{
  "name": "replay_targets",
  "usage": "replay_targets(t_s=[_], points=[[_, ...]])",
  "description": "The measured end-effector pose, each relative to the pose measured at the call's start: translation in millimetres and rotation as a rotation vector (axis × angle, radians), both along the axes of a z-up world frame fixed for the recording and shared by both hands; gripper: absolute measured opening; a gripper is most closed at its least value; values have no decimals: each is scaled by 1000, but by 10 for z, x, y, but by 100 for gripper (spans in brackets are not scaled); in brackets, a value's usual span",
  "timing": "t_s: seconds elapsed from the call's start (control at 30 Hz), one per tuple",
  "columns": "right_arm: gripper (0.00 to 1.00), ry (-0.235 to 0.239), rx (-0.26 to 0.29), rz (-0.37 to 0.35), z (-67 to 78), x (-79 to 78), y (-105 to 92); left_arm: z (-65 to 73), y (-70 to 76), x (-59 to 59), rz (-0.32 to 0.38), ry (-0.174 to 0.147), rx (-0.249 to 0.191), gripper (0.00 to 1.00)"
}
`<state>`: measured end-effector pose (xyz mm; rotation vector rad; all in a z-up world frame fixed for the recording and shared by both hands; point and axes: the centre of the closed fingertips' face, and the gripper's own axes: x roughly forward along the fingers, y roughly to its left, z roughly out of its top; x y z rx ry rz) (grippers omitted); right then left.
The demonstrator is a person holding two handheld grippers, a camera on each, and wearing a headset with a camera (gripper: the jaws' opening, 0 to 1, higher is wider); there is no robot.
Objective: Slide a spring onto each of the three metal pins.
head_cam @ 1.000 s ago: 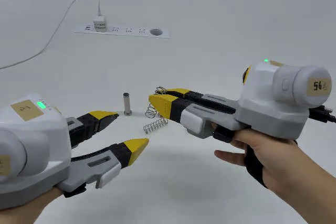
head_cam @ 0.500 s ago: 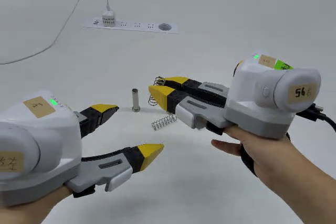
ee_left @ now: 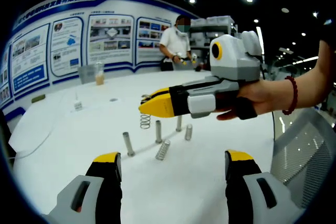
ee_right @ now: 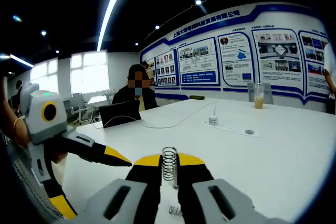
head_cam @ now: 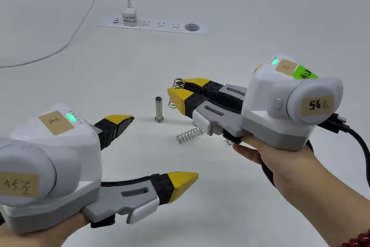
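Head view: the left claw [head_cam: 151, 148] sits low at the near left, its jaws spread wide with nothing between them. The right claw [head_cam: 188, 89] comes in from the right with a hand [head_cam: 272, 157] around its grip. Its jaws are pinched almost together on a held spring [head_cam: 171, 103], whose coils poke out above and below the yellow tips. Just left of those tips one metal pin [head_cam: 158, 109] stands upright on the white bench [head_cam: 260, 33]. A loose spring [head_cam: 189, 135] lies on its side near the pin, under the right claw. A power strip [head_cam: 153, 25] lies far back.

Left gripper view: the left claw's own two jaws rise wide apart and empty. The right claw crosses above them, and the held spring hangs upright from its tips, close to a cluster of standing pins but apart from them. The loose spring lies in front of that cluster.

Right gripper view: the held spring stands upright, clamped between the right claw's yellow tips. The left claw reaches in from the left, jaws parted.
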<state>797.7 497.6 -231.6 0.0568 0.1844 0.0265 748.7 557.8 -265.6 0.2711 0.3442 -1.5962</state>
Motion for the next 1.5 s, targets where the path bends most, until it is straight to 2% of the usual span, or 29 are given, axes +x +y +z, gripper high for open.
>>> replay_targets(t_s=[0.37,0.5,0.87,1.17,1.5], points=[[11,12,-13,-10,-91,168,-37,-39,-7,12,5,19,5,95],[11,10,6,-21,-110,230,-56,-63,-15,-17,-5,24,11,98],[11,13,37,-58,-162,343,-125,-61,-23,-10,-1,27,8,100],[11,39,37,-66,-221,378,-107,-62,-17,-2,1,29,11,100],[11,84,-41,-48,-338,383,-62,-69,-12,-37,-9,25,21,100]])
